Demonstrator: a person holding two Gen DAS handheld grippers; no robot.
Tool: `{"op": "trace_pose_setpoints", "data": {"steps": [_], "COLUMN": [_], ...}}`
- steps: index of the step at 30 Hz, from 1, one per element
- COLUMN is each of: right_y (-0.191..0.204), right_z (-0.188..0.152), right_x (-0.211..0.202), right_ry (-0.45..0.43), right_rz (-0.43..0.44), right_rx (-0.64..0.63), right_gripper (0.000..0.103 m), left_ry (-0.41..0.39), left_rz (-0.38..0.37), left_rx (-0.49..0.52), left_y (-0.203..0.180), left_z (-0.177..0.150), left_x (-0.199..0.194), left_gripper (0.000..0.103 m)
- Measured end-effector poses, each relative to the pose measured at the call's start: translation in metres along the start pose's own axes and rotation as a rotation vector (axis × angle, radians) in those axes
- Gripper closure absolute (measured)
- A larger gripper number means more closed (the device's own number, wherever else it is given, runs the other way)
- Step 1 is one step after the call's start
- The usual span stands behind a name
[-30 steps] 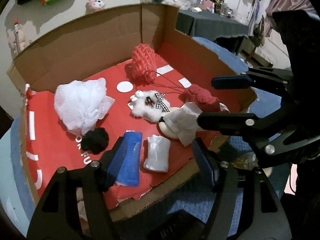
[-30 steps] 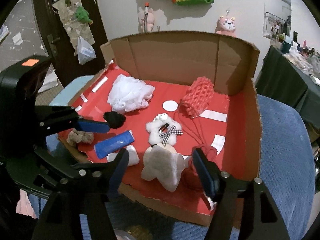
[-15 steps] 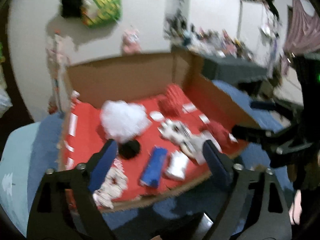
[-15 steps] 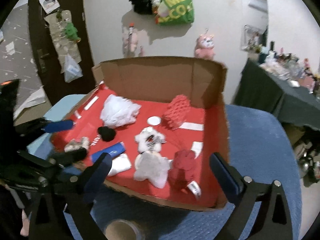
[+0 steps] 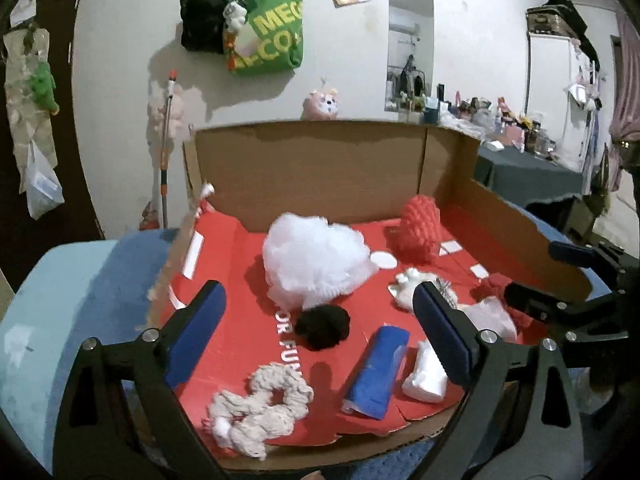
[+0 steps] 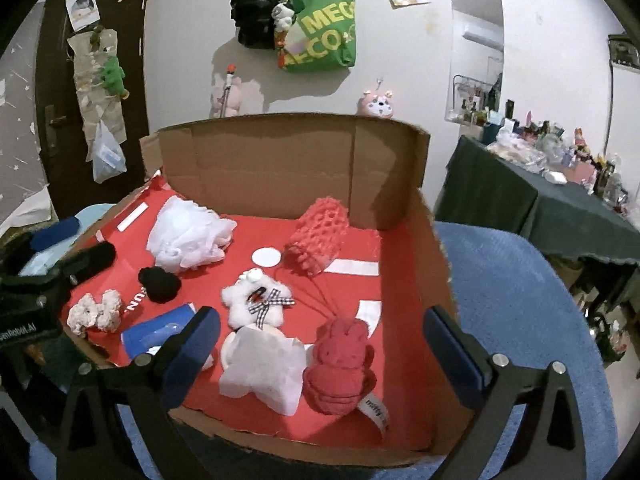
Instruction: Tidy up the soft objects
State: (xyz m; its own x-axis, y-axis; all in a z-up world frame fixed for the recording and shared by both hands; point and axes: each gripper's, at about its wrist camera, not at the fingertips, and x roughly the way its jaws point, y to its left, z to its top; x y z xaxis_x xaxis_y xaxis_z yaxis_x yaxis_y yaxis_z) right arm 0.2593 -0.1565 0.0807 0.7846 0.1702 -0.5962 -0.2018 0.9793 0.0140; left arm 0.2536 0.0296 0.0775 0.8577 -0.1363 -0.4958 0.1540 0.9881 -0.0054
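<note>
The left gripper [image 5: 318,338] has its jaws wide apart and holds nothing; it hangs over the near edge of the box [image 5: 320,160]. Between its fingers lie the beige yarn loop [image 5: 260,404], closest, then the blue pack [image 5: 378,372] and the white packet [image 5: 426,376] by the right finger. A little further is the black pompom [image 5: 323,327], and behind it, touching it, the white puff [image 5: 316,264]. The red mesh sponge [image 5: 420,230] stands beyond the right finger, near the back wall. The right gripper [image 6: 322,346] is also spread open and empty, over the near edge at the other side of the box. Between its fingers lie the white cloth [image 6: 264,368] and the red bunny [image 6: 340,364], side by side and touching. Just behind the cloth is the white plush [image 6: 258,300] with a checked bow, and red strings run from the bunny's side to the sponge further back. The box sits on a blue cover [image 6: 516,300].
</note>
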Motion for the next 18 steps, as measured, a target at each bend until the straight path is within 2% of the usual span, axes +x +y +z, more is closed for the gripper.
{"op": "trace_pose_setpoints", "data": {"steps": [9, 18], "right_y": [0.001, 0.005], "right_z": [-0.010, -0.015], "right_x": [0.010, 0.007], "right_ry": [0.017, -0.007], "right_rz": [-0.022, -0.062], "right_rx": [0.032, 0.015], "right_gripper": [0.000, 0.000], "left_ry": [0.049, 0.078], "left_rz": [-0.044, 0.002], "left_rx": [-0.018, -0.047], "left_y": [-0.008, -0.005], "left_z": [-0.013, -0.021], "left_x": [0.006, 0.010], "left_gripper": [0.007, 0.007]}}
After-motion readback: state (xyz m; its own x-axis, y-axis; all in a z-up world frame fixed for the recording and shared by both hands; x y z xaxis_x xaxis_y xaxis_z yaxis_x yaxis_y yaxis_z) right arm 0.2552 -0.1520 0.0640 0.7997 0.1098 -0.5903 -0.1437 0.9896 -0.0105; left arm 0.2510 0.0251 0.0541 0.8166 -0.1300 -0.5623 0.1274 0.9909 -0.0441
